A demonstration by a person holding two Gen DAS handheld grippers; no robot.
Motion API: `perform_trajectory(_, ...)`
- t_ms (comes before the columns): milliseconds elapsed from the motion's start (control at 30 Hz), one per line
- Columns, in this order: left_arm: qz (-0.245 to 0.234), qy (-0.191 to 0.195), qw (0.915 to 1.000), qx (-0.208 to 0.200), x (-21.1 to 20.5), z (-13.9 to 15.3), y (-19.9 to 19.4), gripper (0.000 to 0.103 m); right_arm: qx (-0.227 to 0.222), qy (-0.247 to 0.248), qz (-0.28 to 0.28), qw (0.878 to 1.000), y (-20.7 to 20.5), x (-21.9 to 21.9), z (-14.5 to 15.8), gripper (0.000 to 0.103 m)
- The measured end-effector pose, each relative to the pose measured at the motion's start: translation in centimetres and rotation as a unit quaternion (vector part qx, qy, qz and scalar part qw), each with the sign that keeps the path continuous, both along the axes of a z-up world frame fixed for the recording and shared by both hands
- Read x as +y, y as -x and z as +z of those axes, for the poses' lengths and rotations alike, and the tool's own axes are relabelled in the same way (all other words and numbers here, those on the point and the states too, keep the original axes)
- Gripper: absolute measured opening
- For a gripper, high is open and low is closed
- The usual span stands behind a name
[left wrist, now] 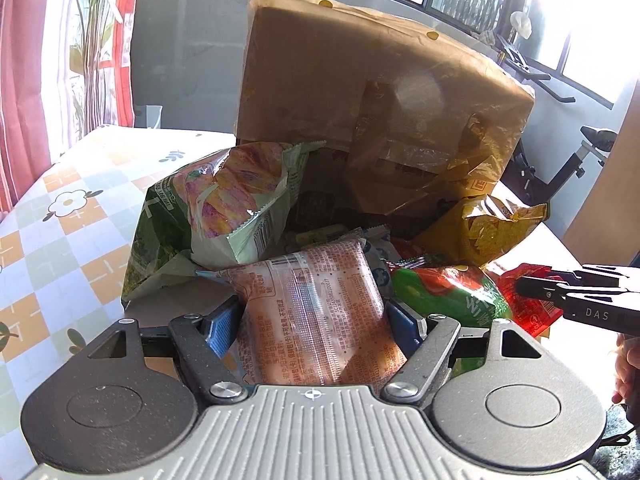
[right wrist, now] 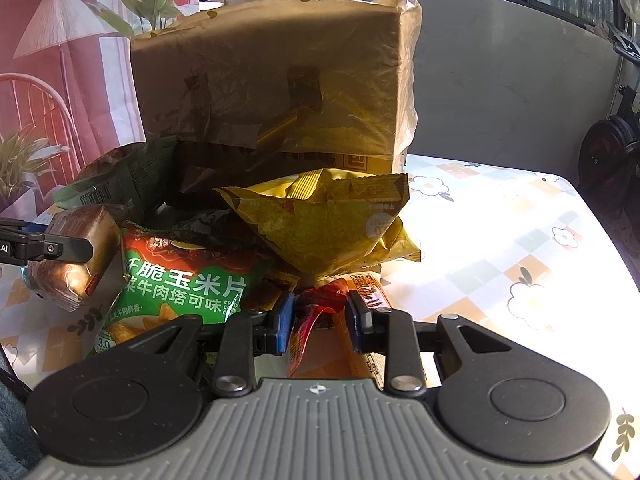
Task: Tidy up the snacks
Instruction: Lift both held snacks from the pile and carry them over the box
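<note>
The left gripper [left wrist: 312,320] holds a pinkish clear packet [left wrist: 316,316] between its blue pads. Its jaws stand wide, pressing the two sides of the packet. The long axis of the packet runs forward along the fingers, toward the heap of snacks before the brown paper bag [left wrist: 360,80].

The right gripper [right wrist: 318,320] has its jaws close together and pinches a small red wrapper [right wrist: 316,304] at the near edge of the heap, just beside the green corn chip bag [right wrist: 188,280]. The yellow bag [right wrist: 320,224] lies further behind. The checkered tablecloth [right wrist: 520,248] to the right is probably where the snacks go.
</note>
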State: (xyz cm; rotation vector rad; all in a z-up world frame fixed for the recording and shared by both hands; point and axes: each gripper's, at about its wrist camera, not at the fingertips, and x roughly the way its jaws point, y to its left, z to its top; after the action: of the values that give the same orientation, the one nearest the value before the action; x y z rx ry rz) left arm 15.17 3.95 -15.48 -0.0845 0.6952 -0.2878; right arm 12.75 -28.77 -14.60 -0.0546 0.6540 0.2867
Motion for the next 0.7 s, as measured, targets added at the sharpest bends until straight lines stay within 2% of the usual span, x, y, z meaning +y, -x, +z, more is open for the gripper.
perform_trajectory(300,0.004,0.006,0.9996,-0.028,-0.5,0.9,1.0,0.078,-0.015,0.01,0.003,1.0,0.3,0.2,0.9,0.03)
perform_trajectory(700,0.005,0.003,0.9983,-0.059,-0.8,1.8,1.7,0.078,-0.042,-0.001,0.006,0.999,1.3,0.3,2.4,0.03)
